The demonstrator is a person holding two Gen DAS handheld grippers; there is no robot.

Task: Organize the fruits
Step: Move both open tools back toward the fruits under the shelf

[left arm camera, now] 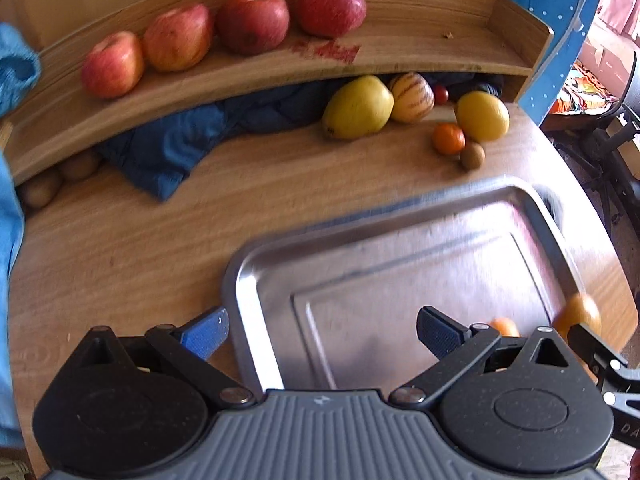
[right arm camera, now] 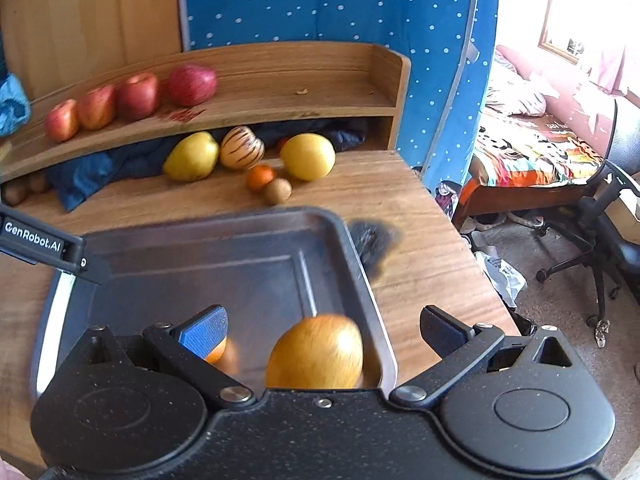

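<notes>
- Right now both tongs spread wide, empty: left tongs [left arm camera: 322,334], right tongs [right arm camera: 324,330].
- Orange fruit [right arm camera: 316,354] lies in tray [right arm camera: 352,240], near corner, directly between right tongs' fingers; right hand nearer.
- More fruit waits on surface [right arm camera: 400,200] beyond.

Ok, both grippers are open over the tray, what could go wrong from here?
1. The orange fruit in the metal tray looks motion-blurred, so it may be rolling; the open right gripper could knock it.
2. The kiwi and small orange lie loose on the table and could roll if nudged.
</notes>
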